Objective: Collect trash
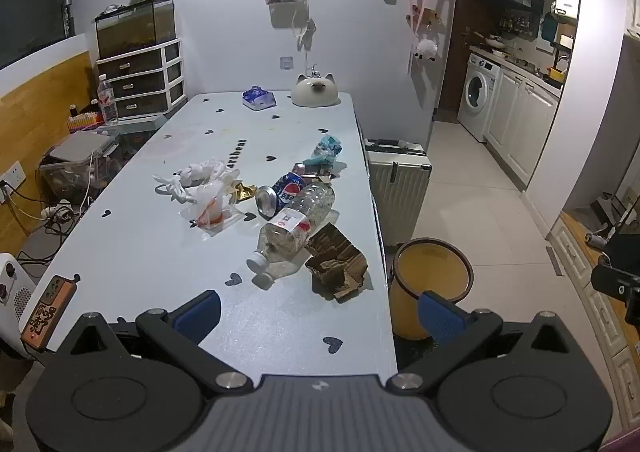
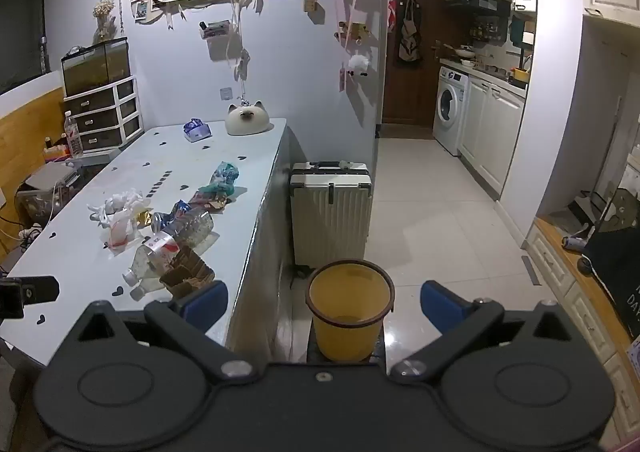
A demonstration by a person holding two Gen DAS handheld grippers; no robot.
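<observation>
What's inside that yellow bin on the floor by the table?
The yellow bin looks empty: the right wrist view shows bare inner walls and part of the bottom. The near rim hides the closest part of the floor inside. The trash, like the plastic bottle, is on the table.

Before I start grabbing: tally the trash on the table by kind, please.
Plastic bottles: 1
Drink cans: 1
Cardboard pieces: 1
Plastic bags and wrappers: 4, roughly; they overlap
Total: about 7
</observation>
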